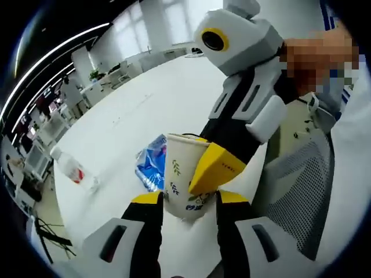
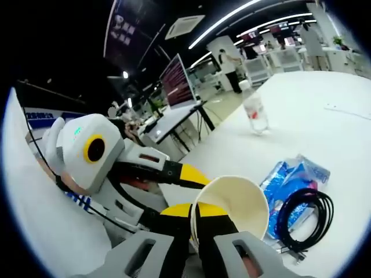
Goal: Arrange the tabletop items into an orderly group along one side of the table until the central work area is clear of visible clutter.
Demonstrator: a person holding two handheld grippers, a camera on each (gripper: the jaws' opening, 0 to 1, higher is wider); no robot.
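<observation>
On the white table (image 2: 324,92), both tongs grip a paper cup (image 2: 231,204).

We are seeing a cream paper cup (image 1: 184,174) printed with small green leaves and blue lettering, its inside showing plain pale cream. The left claw (image 1: 188,200) is showing yellow tips on black fingers with white shells, and the right claw (image 2: 200,223) is wearing the same yellow, black and white. A blue and white packet (image 2: 290,185) is lying under a black cable (image 2: 304,217) on the white table (image 1: 145,110). The clear bottle (image 1: 74,169) is carrying a red and white label.
</observation>
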